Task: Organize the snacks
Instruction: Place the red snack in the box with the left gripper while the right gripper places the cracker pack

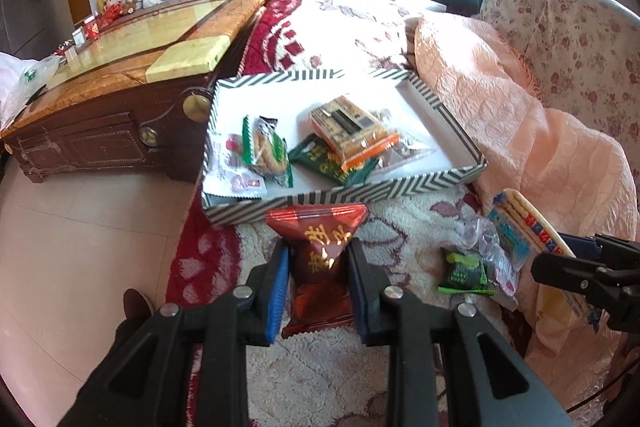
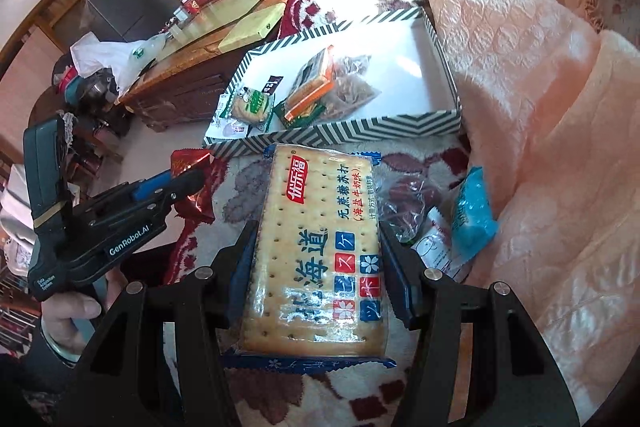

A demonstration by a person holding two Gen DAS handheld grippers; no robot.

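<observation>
My left gripper is shut on a dark red snack packet, held just in front of the striped box. My right gripper is shut on a large cracker pack with blue edges, also held in front of the striped box. The box lies on the bed and holds several snacks: an orange biscuit pack, green packets and a white sachet. The cracker pack also shows in the left wrist view, and the left gripper in the right wrist view.
Loose snacks lie on the fleecy blanket: a small green packet, a clear bag, a blue packet. A pink quilt is heaped to the right. A wooden cabinet stands left of the bed, above tiled floor.
</observation>
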